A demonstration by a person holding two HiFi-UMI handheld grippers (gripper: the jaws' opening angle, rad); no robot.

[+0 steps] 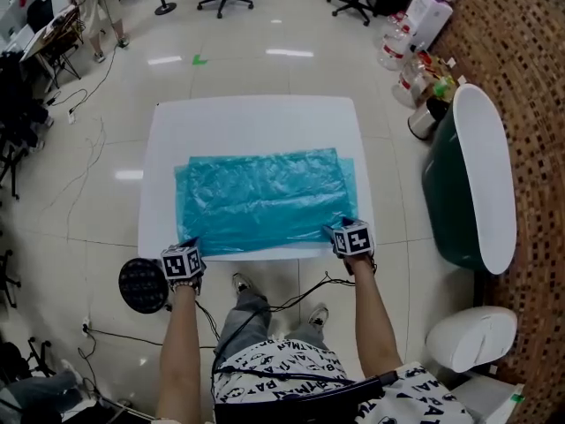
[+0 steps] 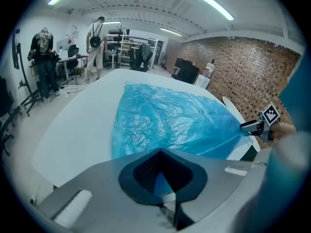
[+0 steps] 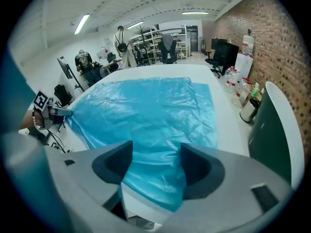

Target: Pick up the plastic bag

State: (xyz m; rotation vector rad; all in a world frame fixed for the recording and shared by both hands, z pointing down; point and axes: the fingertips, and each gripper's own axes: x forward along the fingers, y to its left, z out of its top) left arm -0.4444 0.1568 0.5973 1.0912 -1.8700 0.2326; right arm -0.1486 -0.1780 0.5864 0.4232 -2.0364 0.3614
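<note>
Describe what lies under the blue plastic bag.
The white table lies under the plastic bag; its bare top shows at the far end and sides. The part beneath the bag is covered, so anything flat there cannot be seen.

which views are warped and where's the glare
Head view: lamp glare on the floor, mild bending at edges. Left gripper view: heavy fisheye, dark corners, left tongs blurred up close. Right gripper view: same fisheye, brick wall bows, plastic bag sharp.
</note>
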